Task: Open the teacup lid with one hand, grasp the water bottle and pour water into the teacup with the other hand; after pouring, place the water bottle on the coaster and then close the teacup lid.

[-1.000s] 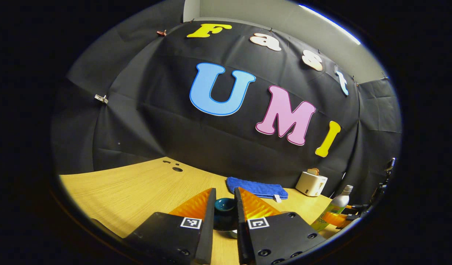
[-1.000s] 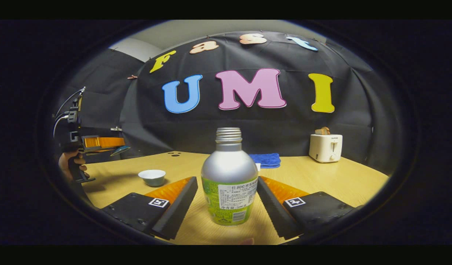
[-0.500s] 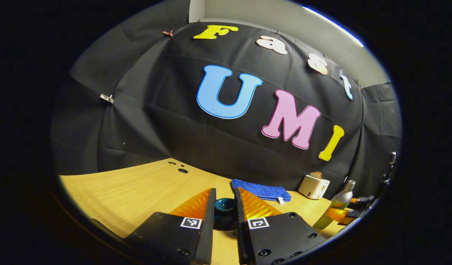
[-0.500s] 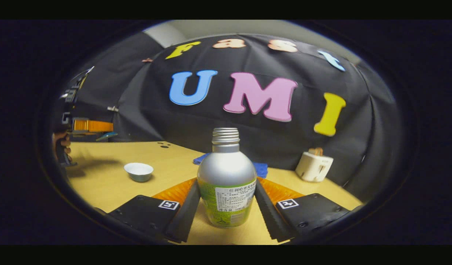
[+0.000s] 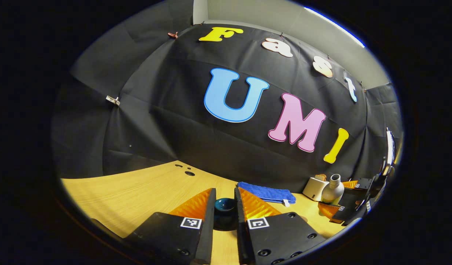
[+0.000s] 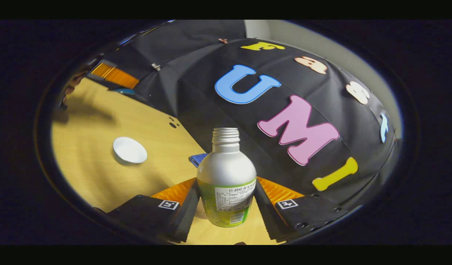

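water bottle (image 6: pixel 226 180) clamped in right gripper (image 6: pixel 226 206), uncapped, lifted off the table (image 6: pixel 93 147); open teacup (image 6: pixel 130 150) sits mid-table; left gripper (image 5: pixel 225 213) pinches the lid (image 5: pixel 224 206). carry mouth over cup, tilt slowly

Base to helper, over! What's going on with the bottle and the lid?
Left gripper shut on lid. Right gripper shut on bottle, tilting toward teacup. Path clear.

Your booth is lit from overhead: a bright strip light (image 5: pixel 334 24) shows at the top of the left gripper view. The wooden table (image 6: pixel 97 132) is evenly bright, with a soft shadow at its far left. Fisheye distortion bends both views strongly at the edges. Both views are sharp, with no visible blur.
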The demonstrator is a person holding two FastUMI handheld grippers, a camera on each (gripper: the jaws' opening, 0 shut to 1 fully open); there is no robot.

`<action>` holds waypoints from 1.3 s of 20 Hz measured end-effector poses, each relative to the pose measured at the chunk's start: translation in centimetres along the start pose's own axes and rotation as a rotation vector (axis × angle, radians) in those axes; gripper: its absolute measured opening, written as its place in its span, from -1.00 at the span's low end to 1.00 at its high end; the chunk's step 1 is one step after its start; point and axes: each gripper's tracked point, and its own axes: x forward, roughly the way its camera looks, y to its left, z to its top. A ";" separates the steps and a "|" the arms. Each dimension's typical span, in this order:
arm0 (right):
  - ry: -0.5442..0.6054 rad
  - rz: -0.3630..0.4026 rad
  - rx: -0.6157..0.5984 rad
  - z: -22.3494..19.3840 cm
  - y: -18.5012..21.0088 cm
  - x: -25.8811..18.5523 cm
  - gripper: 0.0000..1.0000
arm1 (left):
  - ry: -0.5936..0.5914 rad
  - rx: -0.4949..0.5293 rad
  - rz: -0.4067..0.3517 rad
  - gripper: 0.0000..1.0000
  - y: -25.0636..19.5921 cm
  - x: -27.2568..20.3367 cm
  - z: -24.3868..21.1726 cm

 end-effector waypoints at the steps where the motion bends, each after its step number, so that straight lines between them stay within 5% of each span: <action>1: 0.003 -0.003 -0.062 0.0 0.2 0.4 0.62 | -0.003 0.000 0.003 -0.39 0.1 0.0 0.1; 12: -0.023 0.044 -0.561 0.4 5.5 3.3 0.61 | -0.015 -0.039 0.009 -0.44 1.0 -0.2 0.8; 26: -0.049 0.082 -0.820 -0.1 7.5 5.3 0.61 | 0.001 -0.046 0.011 -0.39 1.2 0.0 0.3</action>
